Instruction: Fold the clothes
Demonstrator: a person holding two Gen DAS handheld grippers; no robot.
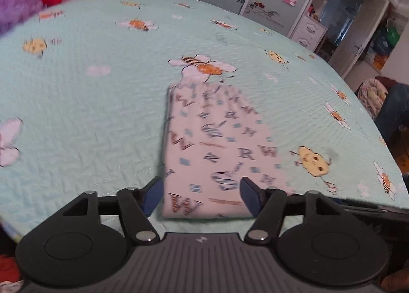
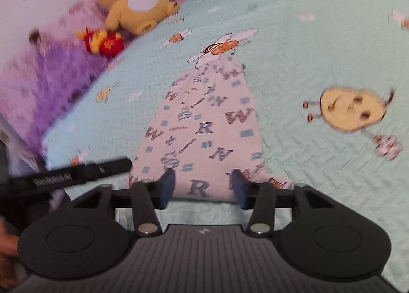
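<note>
A folded white garment printed with letters [image 1: 217, 144] lies flat on the pale green bedspread [image 1: 89, 114], stretching away from the near edge. My left gripper [image 1: 202, 194] hovers over its near end, jaws apart, blue pads clear of the cloth. In the right wrist view the same garment [image 2: 204, 127] runs up the middle of the bed. My right gripper [image 2: 203, 185] stands open above its near end with nothing pinched. Part of the other gripper's body [image 2: 76, 171] shows at the left.
A yellow plush toy [image 2: 135, 4] and a small red and yellow plush [image 2: 104, 41] sit at the head of the bed by a purple fuzzy blanket [image 2: 38, 83]. A wardrobe and shelves [image 1: 332, 12] stand beyond the bed's far edge.
</note>
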